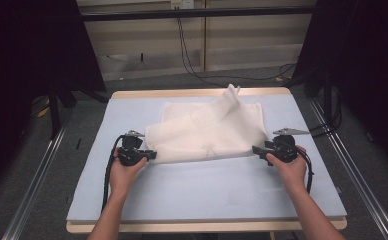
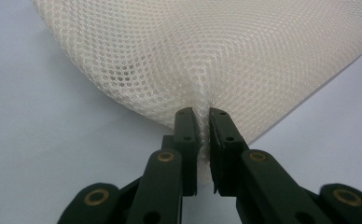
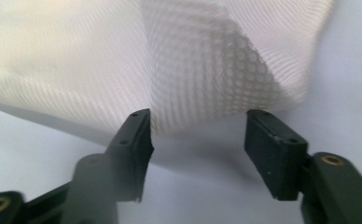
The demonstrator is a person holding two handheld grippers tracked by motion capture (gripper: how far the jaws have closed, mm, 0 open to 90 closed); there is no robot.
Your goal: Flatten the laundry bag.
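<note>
The left gripper (image 2: 203, 114) is clamped on the near-left corner of the white mesh laundry bag (image 1: 207, 130), which bunches between its 2 pads. The right gripper (image 3: 198, 133) has its jaws apart, the bag's edge just beyond the tips, untouched. Both hands rest low on the pale blue table (image 1: 207, 190), pointing inward.

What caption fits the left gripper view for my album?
Left gripper pinching the edge of a white mesh cloth over a pale blue table.
</note>
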